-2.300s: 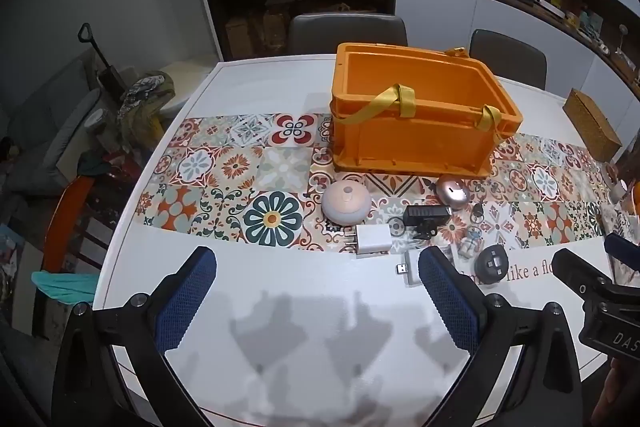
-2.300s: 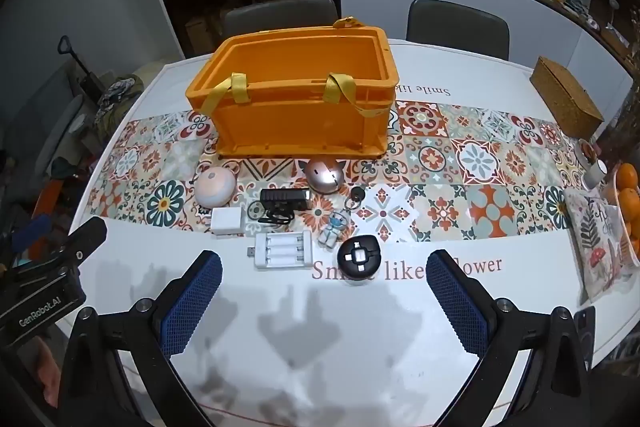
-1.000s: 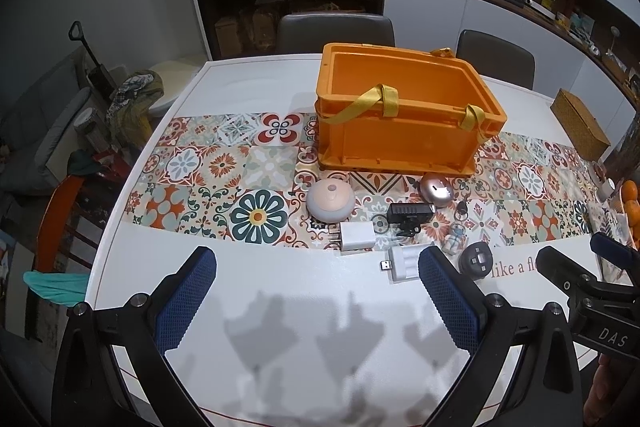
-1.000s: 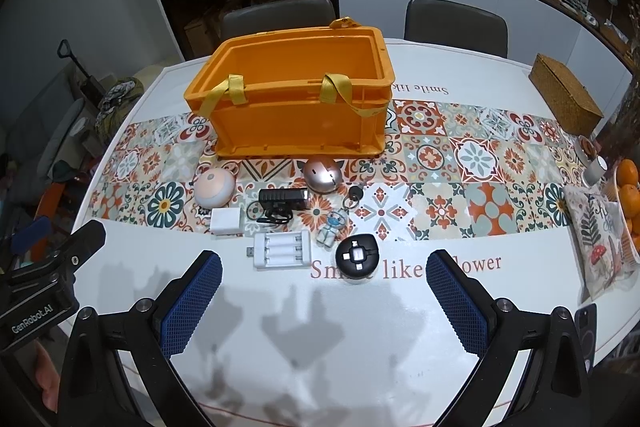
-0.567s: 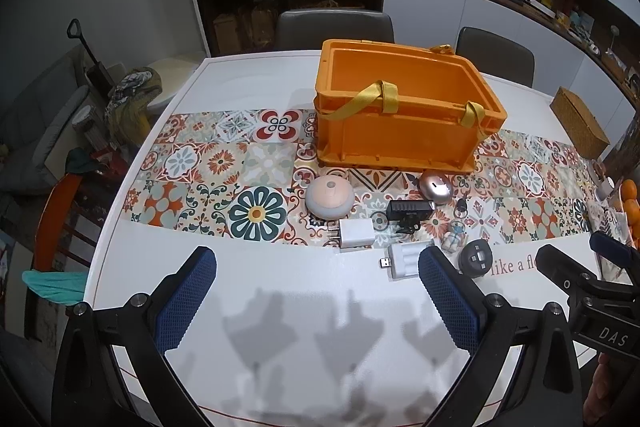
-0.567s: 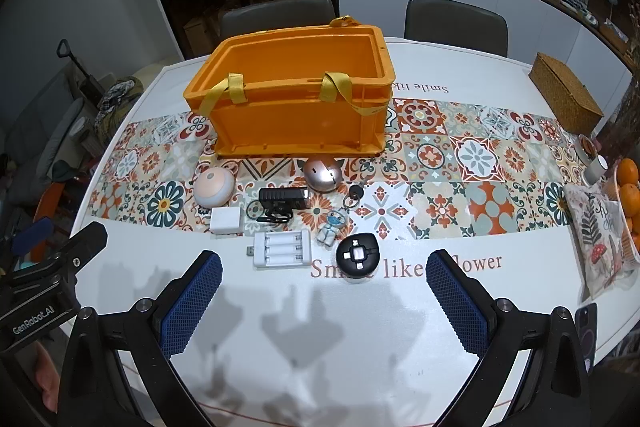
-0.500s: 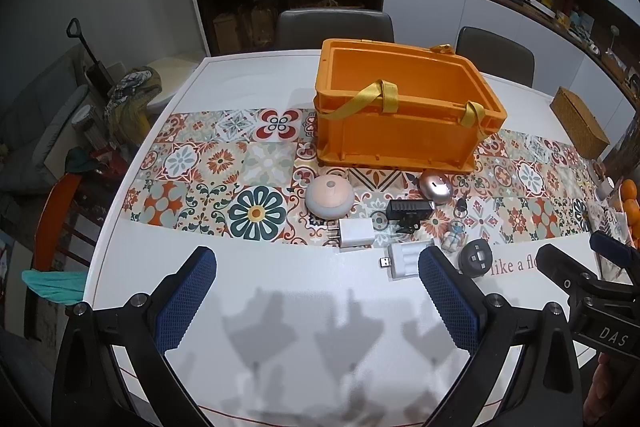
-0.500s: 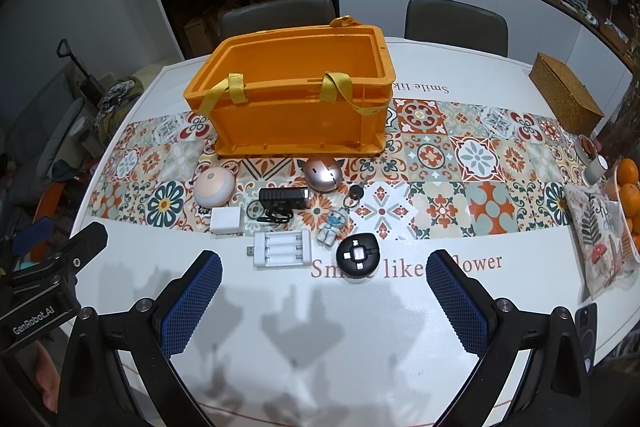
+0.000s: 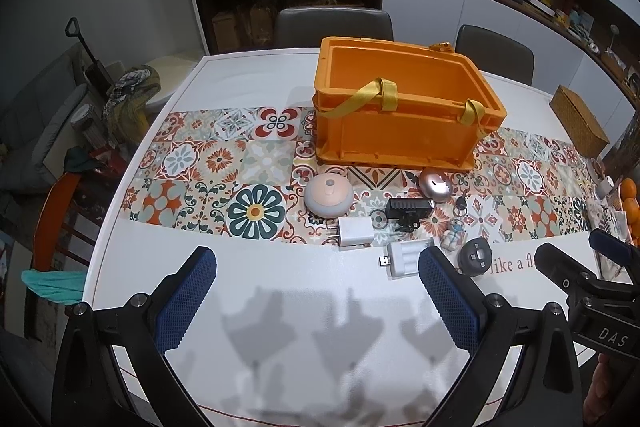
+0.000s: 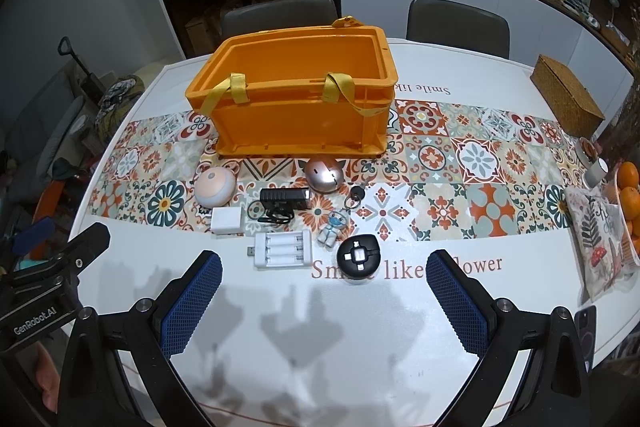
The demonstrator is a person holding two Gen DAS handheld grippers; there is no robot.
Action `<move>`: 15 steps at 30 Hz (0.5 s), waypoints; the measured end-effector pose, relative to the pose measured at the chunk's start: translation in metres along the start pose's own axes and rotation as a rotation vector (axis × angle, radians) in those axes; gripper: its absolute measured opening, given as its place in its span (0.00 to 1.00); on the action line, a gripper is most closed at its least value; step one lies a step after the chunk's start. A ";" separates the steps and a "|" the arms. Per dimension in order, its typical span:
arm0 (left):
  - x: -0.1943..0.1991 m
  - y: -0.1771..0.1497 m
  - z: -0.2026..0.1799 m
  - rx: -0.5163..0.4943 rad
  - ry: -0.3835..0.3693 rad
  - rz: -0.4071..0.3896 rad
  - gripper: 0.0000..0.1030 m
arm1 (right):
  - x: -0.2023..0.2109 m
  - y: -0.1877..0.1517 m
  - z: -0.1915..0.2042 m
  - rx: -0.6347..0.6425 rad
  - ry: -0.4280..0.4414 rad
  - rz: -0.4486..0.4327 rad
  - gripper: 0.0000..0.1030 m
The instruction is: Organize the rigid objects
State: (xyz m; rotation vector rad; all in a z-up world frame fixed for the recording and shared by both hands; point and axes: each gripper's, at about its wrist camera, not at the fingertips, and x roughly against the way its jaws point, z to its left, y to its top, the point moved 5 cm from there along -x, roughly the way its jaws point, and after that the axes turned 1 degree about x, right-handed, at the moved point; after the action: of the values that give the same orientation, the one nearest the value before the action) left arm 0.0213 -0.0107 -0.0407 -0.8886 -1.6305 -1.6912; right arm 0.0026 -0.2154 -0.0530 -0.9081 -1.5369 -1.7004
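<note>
Small gadgets lie in a loose cluster on the table [image 10: 400,307], just in front of the orange crate [image 10: 296,107] — none is inside it. The crate stands upright on the tiled runner [image 10: 472,159], its yellow straps [image 10: 336,87] draped over the near wall, and nothing shows within.

Nearest the crate sit a pink dome [image 10: 215,187] and a copper mouse [image 10: 323,175]. Between them, slightly nearer, lies a black adapter [image 10: 285,199] with its cord coiled beside it. A white plug [image 10: 227,221] rests just in front of the dome. A white battery charger [image 10: 284,249] lies on bare table, with a small figure keychain [image 10: 332,223] just beside its right end and a round black disc [image 10: 357,256] near the red lettering.

Both grippers hover above the near edge of the table, touching nothing. The left gripper [image 9: 316,295] has its jaws spread wide, blue pads [image 9: 186,301] well apart — and the right gripper [image 10: 324,297] is likewise wide, with nothing between its pads [image 10: 456,301].

Off to the right are a wicker box [image 10: 566,95] and some oranges [image 10: 628,187].
</note>
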 end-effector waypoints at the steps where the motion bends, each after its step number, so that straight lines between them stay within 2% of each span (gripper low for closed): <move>1: 0.000 0.002 0.001 -0.001 0.000 0.000 1.00 | -0.001 0.000 0.000 -0.001 0.000 0.001 1.00; 15: -0.002 0.001 0.001 -0.002 -0.001 0.004 1.00 | -0.002 0.000 0.000 -0.001 0.000 0.003 1.00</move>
State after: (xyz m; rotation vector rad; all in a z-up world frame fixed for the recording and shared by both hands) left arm 0.0230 -0.0094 -0.0415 -0.8928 -1.6268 -1.6904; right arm 0.0041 -0.2158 -0.0547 -0.9096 -1.5343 -1.6994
